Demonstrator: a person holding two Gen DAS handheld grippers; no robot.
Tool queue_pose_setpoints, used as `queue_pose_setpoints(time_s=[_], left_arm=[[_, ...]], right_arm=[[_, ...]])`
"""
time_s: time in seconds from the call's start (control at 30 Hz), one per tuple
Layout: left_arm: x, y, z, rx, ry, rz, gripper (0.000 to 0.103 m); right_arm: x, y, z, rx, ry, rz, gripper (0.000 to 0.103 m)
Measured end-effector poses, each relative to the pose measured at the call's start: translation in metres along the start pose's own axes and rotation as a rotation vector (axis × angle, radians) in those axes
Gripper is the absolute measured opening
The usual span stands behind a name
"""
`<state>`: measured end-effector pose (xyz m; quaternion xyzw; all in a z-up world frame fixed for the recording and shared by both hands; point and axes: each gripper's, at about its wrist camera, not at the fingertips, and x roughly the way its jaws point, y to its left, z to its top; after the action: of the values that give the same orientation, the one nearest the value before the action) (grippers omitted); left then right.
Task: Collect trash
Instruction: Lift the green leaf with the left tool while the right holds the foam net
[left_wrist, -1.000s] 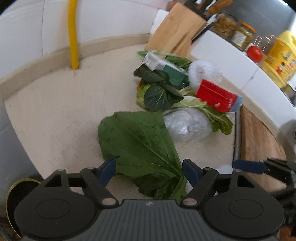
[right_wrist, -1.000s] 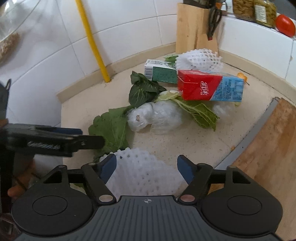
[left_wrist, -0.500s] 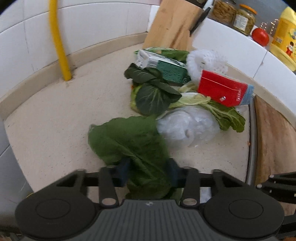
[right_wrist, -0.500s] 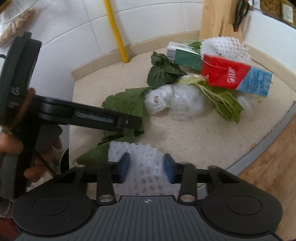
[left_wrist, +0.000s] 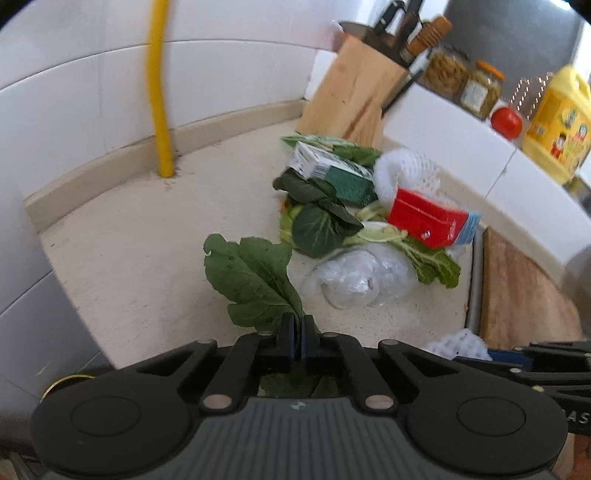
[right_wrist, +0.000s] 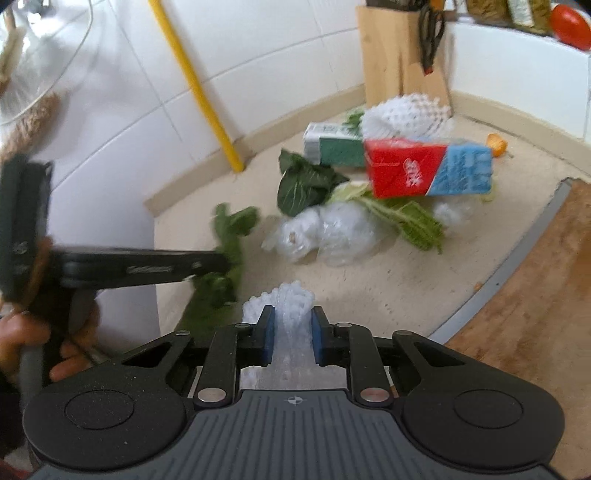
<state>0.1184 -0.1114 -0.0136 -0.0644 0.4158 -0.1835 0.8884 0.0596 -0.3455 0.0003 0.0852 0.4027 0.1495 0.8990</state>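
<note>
My left gripper is shut on a large green leaf and holds it up over the counter's front left corner; the leaf also shows in the right wrist view. My right gripper is shut on a white foam net, squeezed between the blue pads. Further back lies a trash pile: a red and blue carton, a green carton, a second white foam net, crumpled clear plastic and more green leaves.
A wooden knife block stands in the back corner beside a yellow pipe. Jars, a tomato and a yellow oil bottle sit on the raised ledge. A wooden cutting board lies on the right.
Both grippers closed, the left on the large leaf and the right on the foam net. The leaf has been lifted and crumpled; both grippers have pulled back toward the counter's front edge.
</note>
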Motion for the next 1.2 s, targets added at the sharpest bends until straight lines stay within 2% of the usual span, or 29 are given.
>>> queue_pose_setpoints(time_s=[0.33, 0.7, 0.77, 0.8, 0.83, 0.9, 1.1, 1.2], left_arm=[[-0.032, 0.026, -0.011, -0.023, -0.032, -0.045, 0.0], [-0.018, 0.041, -0.023, -0.047, 0.008, -0.08, 0.0], [-0.01, 0.042, -0.028, -0.064, 0.041, -0.063, 0.007], [-0.008, 0.043, -0.031, -0.073, 0.052, -0.066, 0.019], [-0.007, 0.044, -0.033, -0.083, 0.06, -0.07, 0.04], [-0.006, 0.046, -0.038, -0.108, 0.061, -0.056, 0.061], [-0.004, 0.034, -0.041, -0.13, 0.1, -0.115, 0.068], [-0.005, 0.029, -0.044, -0.119, 0.116, -0.124, 0.074]], right_arm=[[0.004, 0.025, -0.003, 0.049, -0.004, -0.017, 0.024], [0.006, 0.043, -0.013, 0.06, -0.007, -0.069, 0.024], [0.009, 0.042, -0.014, 0.065, 0.002, -0.078, 0.024], [0.012, 0.04, -0.015, 0.075, 0.007, -0.081, 0.024], [0.014, 0.04, -0.016, 0.078, 0.014, -0.083, 0.024], [0.018, 0.038, -0.018, 0.085, 0.021, -0.082, 0.024], [0.029, 0.033, -0.021, 0.086, 0.055, -0.069, 0.027], [0.032, 0.032, -0.021, 0.061, 0.072, -0.068, 0.034]])
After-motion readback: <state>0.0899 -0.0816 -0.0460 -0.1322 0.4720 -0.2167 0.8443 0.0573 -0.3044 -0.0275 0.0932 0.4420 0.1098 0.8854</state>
